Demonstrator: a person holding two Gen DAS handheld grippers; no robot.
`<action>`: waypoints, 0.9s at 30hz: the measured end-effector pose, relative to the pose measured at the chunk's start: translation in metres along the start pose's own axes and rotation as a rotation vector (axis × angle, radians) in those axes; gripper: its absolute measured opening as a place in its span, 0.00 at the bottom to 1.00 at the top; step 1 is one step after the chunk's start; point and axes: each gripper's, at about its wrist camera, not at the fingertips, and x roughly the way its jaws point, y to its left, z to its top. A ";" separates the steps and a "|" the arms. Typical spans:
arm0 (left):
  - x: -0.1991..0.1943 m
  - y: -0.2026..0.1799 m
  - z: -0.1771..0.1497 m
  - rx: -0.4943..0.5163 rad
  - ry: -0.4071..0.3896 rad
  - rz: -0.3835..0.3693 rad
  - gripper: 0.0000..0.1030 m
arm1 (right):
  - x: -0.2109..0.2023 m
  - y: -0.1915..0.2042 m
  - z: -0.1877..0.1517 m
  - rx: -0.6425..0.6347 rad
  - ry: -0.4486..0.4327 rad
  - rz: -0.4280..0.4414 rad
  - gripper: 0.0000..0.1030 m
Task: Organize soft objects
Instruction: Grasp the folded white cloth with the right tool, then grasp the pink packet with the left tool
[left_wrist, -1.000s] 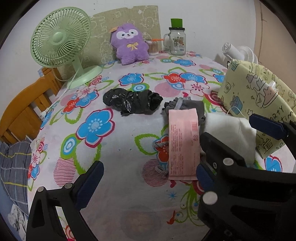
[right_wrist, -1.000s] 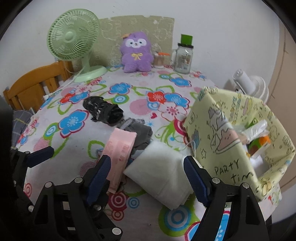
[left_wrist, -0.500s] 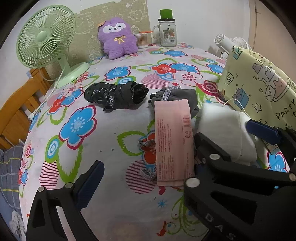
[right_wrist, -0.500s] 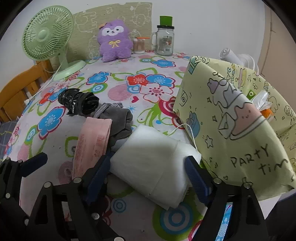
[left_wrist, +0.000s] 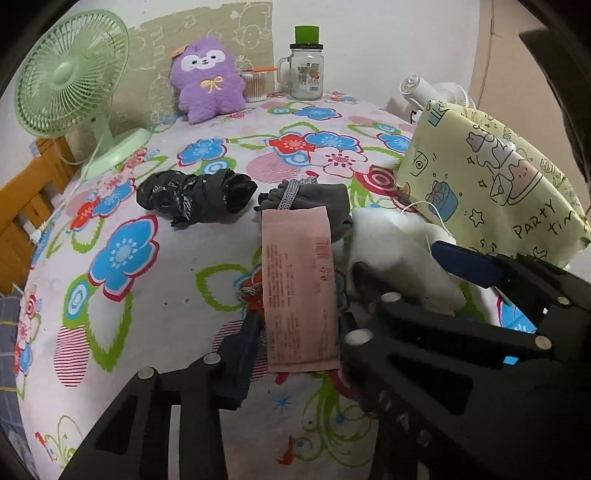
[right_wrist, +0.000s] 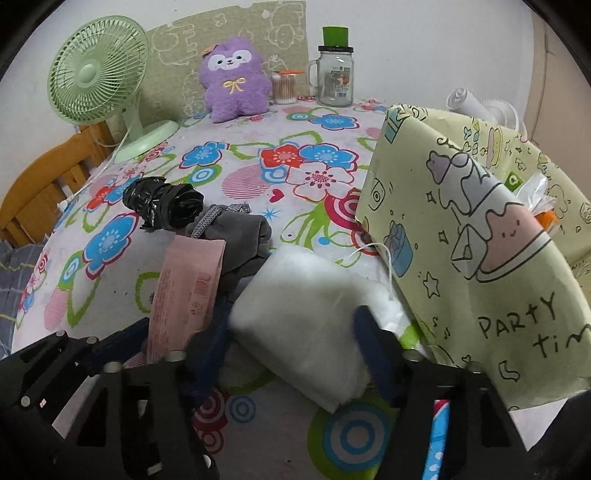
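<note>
Since a second ago both claws have dropped low onto the flower-print table (left_wrist: 155, 302) and narrowed around their targets. Left claw (left_wrist: 295, 343) now has its jaws pressed against the two long edges of the flat pink paper-wrapped packet (left_wrist: 299, 288), whose far end lies over a folded grey knit cloth (left_wrist: 317, 199). Right claw (right_wrist: 295, 336) is clamped on the soft white padded bundle (right_wrist: 310, 317), just beside the pale yellow cartoon-print bag (right_wrist: 480, 236). A crumpled black plastic bag (left_wrist: 195, 195) rests left of the cloth, apart from both claws.
</note>
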 end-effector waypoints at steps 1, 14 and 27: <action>-0.001 0.000 -0.001 -0.001 -0.001 0.015 0.41 | -0.001 0.000 0.000 -0.005 -0.002 -0.002 0.48; -0.014 0.008 -0.011 -0.024 -0.015 0.106 0.41 | -0.013 0.011 -0.006 -0.066 -0.025 0.033 0.21; -0.039 0.002 -0.014 -0.031 -0.058 0.128 0.41 | -0.036 0.013 -0.008 -0.078 -0.050 0.058 0.21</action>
